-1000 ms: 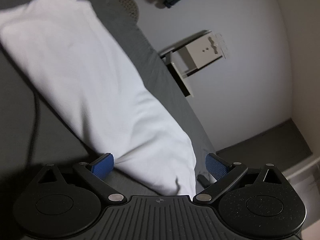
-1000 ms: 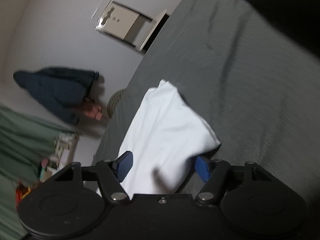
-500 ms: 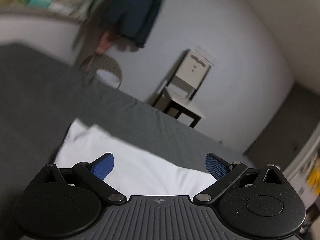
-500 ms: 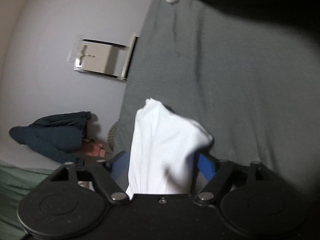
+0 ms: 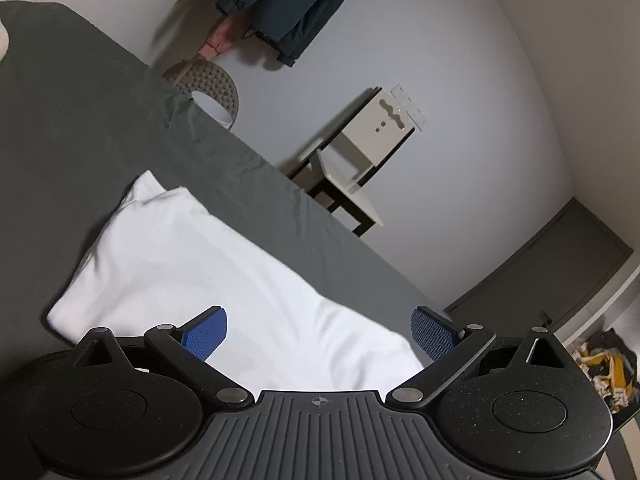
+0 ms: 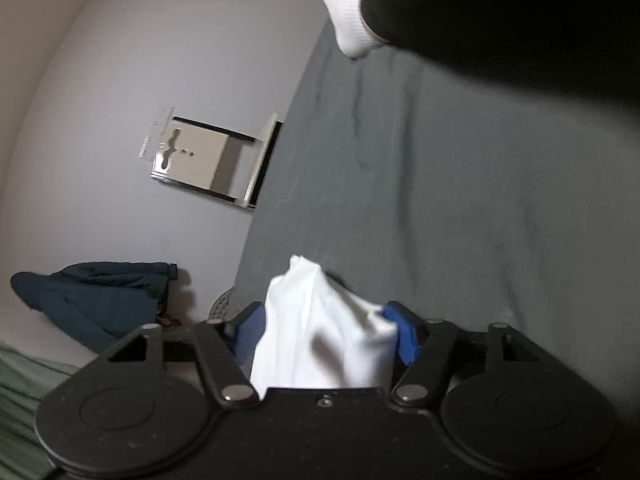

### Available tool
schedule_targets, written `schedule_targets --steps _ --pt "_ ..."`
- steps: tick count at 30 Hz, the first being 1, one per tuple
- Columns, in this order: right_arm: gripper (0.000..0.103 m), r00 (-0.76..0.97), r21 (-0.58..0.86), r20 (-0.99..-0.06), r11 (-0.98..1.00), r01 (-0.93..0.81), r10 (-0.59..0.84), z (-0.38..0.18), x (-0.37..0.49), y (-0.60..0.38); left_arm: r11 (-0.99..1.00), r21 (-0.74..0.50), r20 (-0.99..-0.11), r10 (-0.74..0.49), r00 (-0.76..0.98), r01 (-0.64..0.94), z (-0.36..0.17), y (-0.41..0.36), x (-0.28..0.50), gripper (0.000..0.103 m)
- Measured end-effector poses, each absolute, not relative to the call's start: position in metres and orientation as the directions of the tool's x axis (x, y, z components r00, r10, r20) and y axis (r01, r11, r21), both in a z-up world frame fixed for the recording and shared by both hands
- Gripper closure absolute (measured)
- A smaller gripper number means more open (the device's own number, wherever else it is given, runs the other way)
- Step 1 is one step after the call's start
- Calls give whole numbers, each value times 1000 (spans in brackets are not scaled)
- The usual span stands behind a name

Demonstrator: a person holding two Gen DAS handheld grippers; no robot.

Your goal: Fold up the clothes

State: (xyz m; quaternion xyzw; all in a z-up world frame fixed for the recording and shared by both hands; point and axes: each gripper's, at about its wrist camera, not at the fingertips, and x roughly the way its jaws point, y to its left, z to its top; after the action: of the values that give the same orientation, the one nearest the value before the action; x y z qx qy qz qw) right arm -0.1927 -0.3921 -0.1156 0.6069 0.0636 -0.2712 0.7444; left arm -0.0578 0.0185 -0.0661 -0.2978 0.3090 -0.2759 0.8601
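lying on the grey bed [image 5: 80, 128], white garment [image 5: 208, 272] under spread left gripper [image 5: 319, 330], right gripper [image 6: 326, 334] clamping it.

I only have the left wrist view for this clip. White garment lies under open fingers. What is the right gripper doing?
Observer: The right gripper has the white garment bunched between its blue pads; it looks closed on it.
Operator: Anything of the person visible?
Observer: Yes, a foot in a white sock rests on the grey bedsheet, top of the right wrist view.
Operator: Is the left gripper gripping?
Observer: No. The left gripper is open over the garment, pads well apart.
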Motion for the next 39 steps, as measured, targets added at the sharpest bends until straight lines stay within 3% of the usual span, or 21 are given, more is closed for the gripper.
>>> schedule_targets --steps 2,4,8,10,16,23,26,28,30,39 --pt "61 856 854 -436 174 491 -276 -113 -191 -399 675 -680 -375 -656 655 287 -70 18 -57 4" --pt "85 867 842 -447 221 491 -221 -110 -190 -405 675 -683 -381 -654 653 277 -72 18 -56 4" --pt "84 848 800 -475 287 528 -236 -102 -185 -407 682 -677 -391 -651 650 276 -75 14 -54 4" --pt "47 804 769 -531 247 589 -266 -105 -191 -404 688 -669 -399 -651 646 280 -77 11 -55 4" --pt "40 829 802 -513 221 555 -221 -111 -196 -389 695 -661 -415 -652 634 282 -81 5 -54 4" --pt "50 846 844 -460 161 511 -271 -124 -185 -397 705 -645 -417 -647 638 294 -83 0 -56 4" --pt "62 851 844 -457 175 507 -259 -127 -181 -399 717 -641 -431 -631 645 273 -85 1 -55 4" --pt "79 847 840 -470 171 516 -246 -129 -181 -401 725 -640 -439 -617 653 255 -87 2 -54 4" --pt "86 839 833 -487 159 530 -244 -131 -182 -403 726 -645 -440 -609 659 240 -89 5 -53 4" --pt "95 826 766 -505 311 563 -250 -112 -174 -398 750 -641 -478 -557 679 164 -95 14 -51 4"
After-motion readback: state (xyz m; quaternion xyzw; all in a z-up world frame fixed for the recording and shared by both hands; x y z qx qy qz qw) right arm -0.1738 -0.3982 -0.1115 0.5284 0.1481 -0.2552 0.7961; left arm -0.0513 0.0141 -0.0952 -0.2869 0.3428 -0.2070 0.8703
